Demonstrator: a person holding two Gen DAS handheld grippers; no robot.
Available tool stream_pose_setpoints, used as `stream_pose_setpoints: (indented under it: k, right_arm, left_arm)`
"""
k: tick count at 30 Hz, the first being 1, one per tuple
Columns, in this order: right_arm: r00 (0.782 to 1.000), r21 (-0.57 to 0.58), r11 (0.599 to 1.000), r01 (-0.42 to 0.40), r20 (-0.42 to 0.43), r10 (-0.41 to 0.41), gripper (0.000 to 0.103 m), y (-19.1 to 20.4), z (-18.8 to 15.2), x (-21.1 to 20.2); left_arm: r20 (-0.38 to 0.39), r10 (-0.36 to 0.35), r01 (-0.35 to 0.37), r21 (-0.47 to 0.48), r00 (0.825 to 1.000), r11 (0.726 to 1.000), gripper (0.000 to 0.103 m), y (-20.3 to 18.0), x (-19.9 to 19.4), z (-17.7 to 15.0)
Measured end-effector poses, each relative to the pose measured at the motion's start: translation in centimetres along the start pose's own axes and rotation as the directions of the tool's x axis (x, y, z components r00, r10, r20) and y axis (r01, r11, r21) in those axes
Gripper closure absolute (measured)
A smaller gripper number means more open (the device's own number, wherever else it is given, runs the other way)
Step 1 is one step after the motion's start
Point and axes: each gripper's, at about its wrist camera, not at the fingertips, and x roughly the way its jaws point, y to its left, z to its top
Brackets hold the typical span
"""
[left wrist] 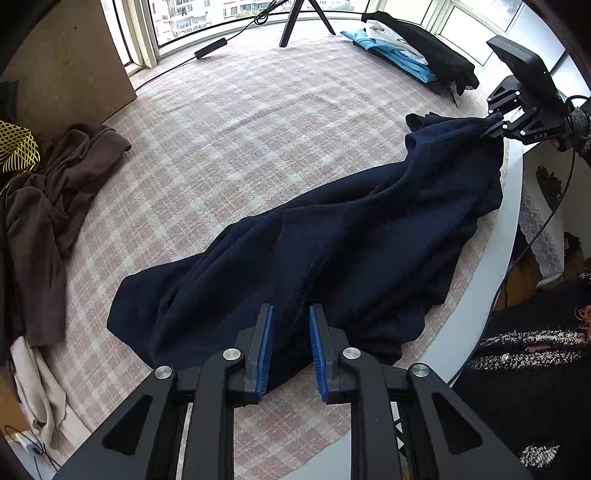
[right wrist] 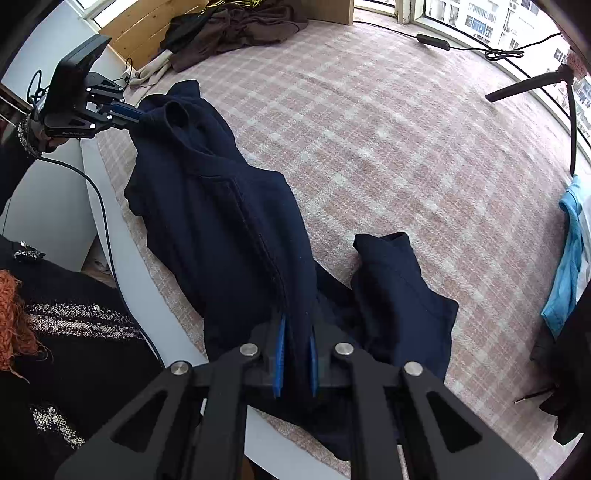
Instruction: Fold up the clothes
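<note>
A dark navy garment (left wrist: 332, 251) lies stretched and bunched along the near edge of a round table with a pink checked cloth (left wrist: 240, 129). My left gripper (left wrist: 291, 314) is shut on one end of the garment, fabric between its blue pads. My right gripper (right wrist: 296, 326) is shut on the other end, lifting it a little. In the left wrist view the right gripper (left wrist: 493, 127) shows at the far right, clamped on the cloth. In the right wrist view the left gripper (right wrist: 135, 115) shows at the upper left, gripping the garment (right wrist: 229, 221). A sleeve (right wrist: 399, 280) lies to the right.
A heap of brown clothes (left wrist: 48, 206) lies at the table's left side. Blue and black clothes (left wrist: 406, 51) are piled at the far edge. A tripod (left wrist: 295, 18) and a cable with a power brick (left wrist: 210, 48) stand by the window. The person's black jacket (right wrist: 74, 350) is at the table edge.
</note>
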Motion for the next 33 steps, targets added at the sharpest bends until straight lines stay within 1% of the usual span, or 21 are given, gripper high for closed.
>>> stream_pose_setpoints:
  k: [2,4,8,9,10,11,12,13,15,17,18,20,22,24,26,27,28,29,30,31,33]
  right_arm:
    - [1.0,0.005,1.0,0.012,0.015,-0.012,0.095,0.4,-0.4,-1.0]
    - [0.999,0.012,1.0,0.023,0.034,-0.024,0.096,0.9,-0.8,-1.9]
    - [0.999,0.027,0.999,0.035,0.035,-0.036,0.096,1.7,-1.3,-2.4]
    - [0.999,0.032,0.999,0.041,0.031,-0.042,0.096,1.7,-1.3,-2.3]
    - [0.998,0.037,0.998,0.049,0.027,-0.05,0.096,1.8,-1.3,-1.8]
    - [0.998,0.043,0.997,0.056,0.018,-0.057,0.096,1.7,-1.3,-1.3]
    - [0.998,0.048,0.997,0.063,0.008,-0.063,0.096,1.6,-1.2,-0.7]
    - [0.996,0.044,0.995,0.086,0.0,-0.086,0.097,1.6,-1.2,-0.3]
    - [0.989,0.029,0.989,0.146,-0.014,-0.145,0.099,1.6,-1.1,0.5]
    - [0.979,0.009,0.979,0.202,-0.011,-0.202,0.099,1.8,-0.6,0.3]
    - [0.973,-0.004,0.973,0.229,0.005,-0.229,0.099,2.0,-0.2,-0.5]
    - [0.942,0.018,0.947,0.319,0.104,-0.32,0.1,2.1,1.5,-5.5]
    - [0.887,0.057,0.911,0.409,0.209,-0.411,0.1,2.3,3.2,-11.0]
    - [0.812,0.106,0.866,0.489,0.307,-0.496,0.1,2.4,4.9,-16.5]
    - [0.718,0.164,0.813,0.558,0.395,-0.573,0.1,2.5,6.7,-22.0]
    - [0.667,0.196,0.791,0.579,0.444,-0.598,0.1,3.2,7.3,-25.2]
    - [0.613,0.229,0.772,0.593,0.494,-0.617,0.1,4.1,7.8,-28.7]
    - [0.554,0.264,0.752,0.604,0.539,-0.634,0.1,4.9,8.3,-32.2]
    - [0.505,0.291,0.74,0.607,0.578,-0.641,0.1,5.9,8.5,-35.3]
    - [0.46,0.308,0.729,0.612,0.612,-0.644,0.1,7.1,8.4,-38.0]
    - [0.37,0.332,0.703,0.629,0.668,-0.646,0.1,9.6,8.2,-42.8]
  left_arm:
    - [-0.006,0.037,-0.037,0.032,0.999,0.999,0.059,0.2,0.5,-0.2]
    - [-0.015,0.059,-0.059,0.044,0.998,0.997,0.059,0.6,1.1,-0.3]
    - [-0.032,0.03,-0.029,0.026,0.999,0.999,0.061,1.8,2.2,0.0]
    - [-0.041,0.027,-0.025,0.029,0.999,0.999,0.067,1.9,2.6,0.0]
    - [-0.051,0.023,-0.021,0.031,0.998,0.999,0.083,2.0,2.9,0.0]
    - [-0.061,0.015,-0.013,0.027,0.998,1.0,0.092,2.0,3.1,0.0]
    - [-0.071,0.007,-0.006,0.023,0.997,1.0,0.096,1.9,3.3,0.0]
    - [-0.067,0.015,-0.013,0.032,0.998,0.999,0.099,1.7,3.2,0.0]
    - [-0.041,0.058,-0.057,0.037,0.997,0.998,0.1,1.1,2.3,0.4]
    - [-0.014,0.144,-0.145,-0.015,0.989,0.989,0.1,1.2,0.4,1.4]
    - [0.005,0.183,-0.182,-0.069,0.983,0.981,0.1,1.7,-1.1,2.3]
    - [0.117,0.229,-0.212,-0.146,0.966,0.966,0.1,2.4,-5.9,4.4]
    - [0.234,0.287,-0.25,-0.176,0.929,0.952,0.1,2.7,-11.2,6.6]
    - [0.339,0.375,-0.334,-0.176,0.863,0.926,0.1,2.6,-16.7,8.9]
    - [0.426,0.452,-0.42,-0.174,0.783,0.891,0.1,2.2,-22.1,11.0]
    - [0.47,0.486,-0.459,-0.179,0.737,0.87,0.1,1.8,-24.9,11.8]
    - [0.51,0.522,-0.5,-0.195,0.683,0.844,0.1,1.4,-28.0,12.5]
    - [0.541,0.542,-0.52,-0.212,0.643,0.828,0.1,1.0,-30.8,12.9]
    - [0.571,0.56,-0.539,-0.229,0.6,0.811,0.1,0.6,-33.6,13.3]
    - [0.599,0.577,-0.556,-0.248,0.556,0.793,0.1,0.2,-36.4,13.6]
    - [0.636,0.605,-0.578,-0.29,0.479,0.762,0.1,-0.6,-41.2,13.6]
